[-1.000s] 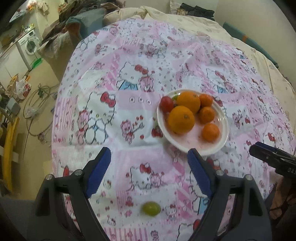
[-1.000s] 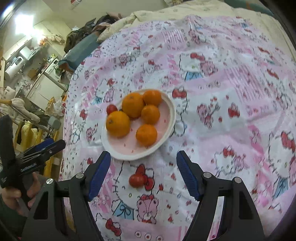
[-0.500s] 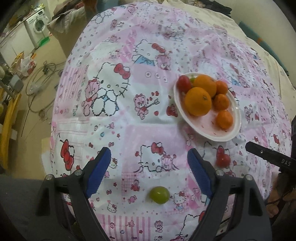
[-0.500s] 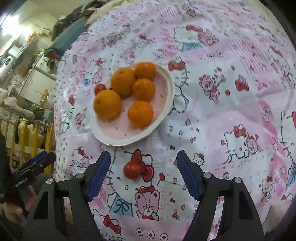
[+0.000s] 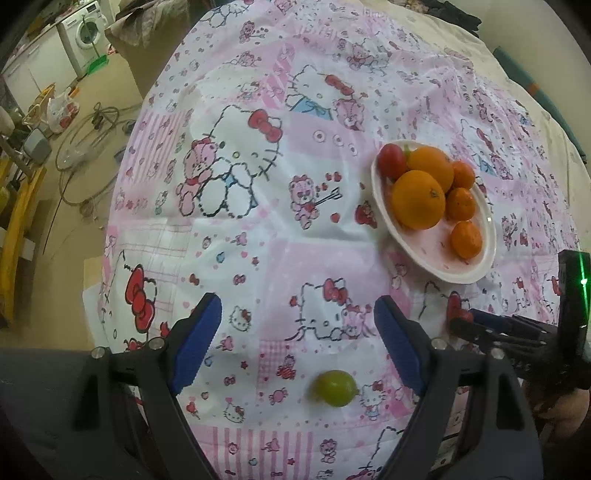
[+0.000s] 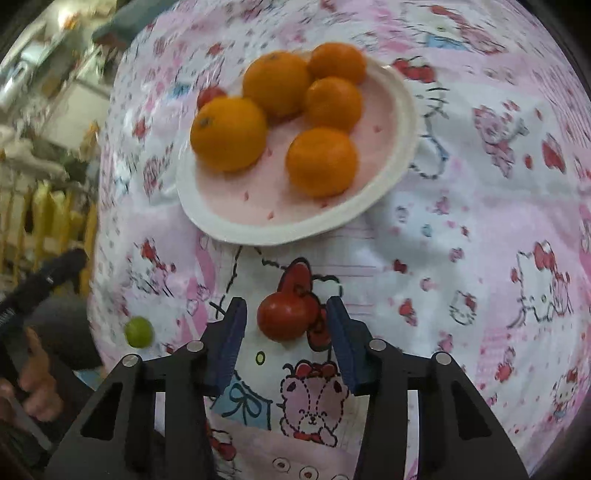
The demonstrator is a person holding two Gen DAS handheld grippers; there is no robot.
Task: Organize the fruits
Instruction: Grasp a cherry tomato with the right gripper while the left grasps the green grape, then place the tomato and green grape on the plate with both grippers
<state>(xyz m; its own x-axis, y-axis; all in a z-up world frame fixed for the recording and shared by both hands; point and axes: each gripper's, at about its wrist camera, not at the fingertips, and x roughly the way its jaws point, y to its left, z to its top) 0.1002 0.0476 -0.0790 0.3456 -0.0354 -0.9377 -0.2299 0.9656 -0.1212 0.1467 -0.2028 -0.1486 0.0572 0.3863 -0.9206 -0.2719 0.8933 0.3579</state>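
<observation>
A white plate [image 6: 399, 122] holds several oranges [image 6: 229, 133] and a small red fruit [image 6: 208, 94]; it also shows in the left wrist view [image 5: 476, 273]. A loose red fruit [image 6: 286, 315] lies on the cloth between the blue pads of my right gripper [image 6: 286, 328], whose jaws stand narrowed around it with small gaps on both sides. A green fruit [image 5: 334, 387] lies on the cloth just below my left gripper [image 5: 297, 332], which is wide open and empty. The green fruit also shows in the right wrist view [image 6: 138, 332].
The table wears a pink cartoon-print cloth [image 5: 258, 184]. Its left edge drops to a floor with cables [image 5: 88, 136] and a washing machine [image 5: 83, 35]. The right gripper's body [image 5: 517, 332] shows at the right of the left wrist view.
My right gripper has moved down and forward to the red fruit and its jaws have narrowed around it. My left gripper has drifted closer to the cloth, the green fruit staying low between its fingers.
</observation>
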